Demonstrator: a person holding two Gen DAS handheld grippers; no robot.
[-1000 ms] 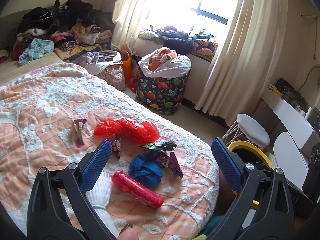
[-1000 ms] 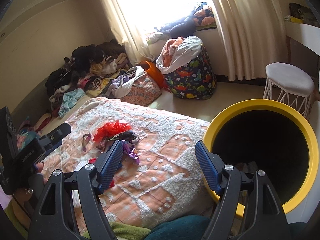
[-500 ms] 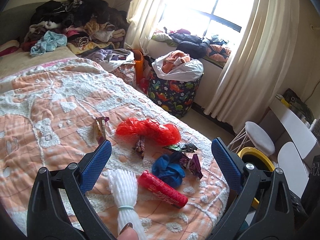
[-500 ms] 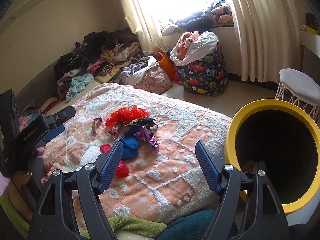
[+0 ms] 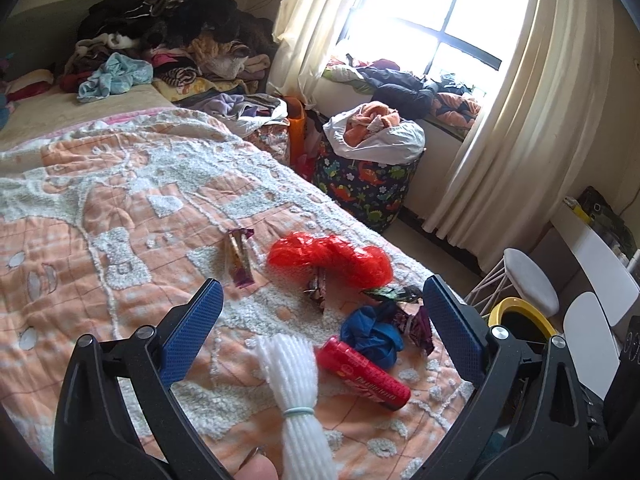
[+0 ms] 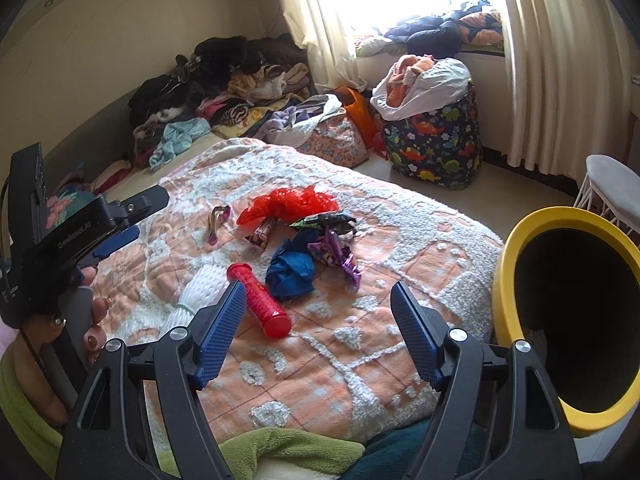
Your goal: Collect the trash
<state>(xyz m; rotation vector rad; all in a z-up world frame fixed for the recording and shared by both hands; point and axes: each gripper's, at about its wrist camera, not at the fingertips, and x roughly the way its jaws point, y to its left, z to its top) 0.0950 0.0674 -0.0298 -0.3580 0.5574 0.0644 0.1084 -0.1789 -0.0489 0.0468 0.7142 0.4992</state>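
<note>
Trash lies in a cluster on the orange-and-white bedspread: a red plastic bag, a blue crumpled bag, a red tube, a white foam net sleeve, a purple wrapper and dark foil wrappers. My left gripper is open above the sleeve and tube. My right gripper is open and empty over the bed's near edge, just short of the red tube. The yellow bin stands right of the bed.
A dinosaur-print laundry hamper stands by the curtained window. Clothes are piled at the bed's far end. A white stool and white chairs stand near the bin. Green and teal cloth lies under my right gripper.
Both grippers have drawn back and swung left, so more of the bed and the trash cluster shows. The white sleeve has come fully into the left view. Both jaws stayed open.
</note>
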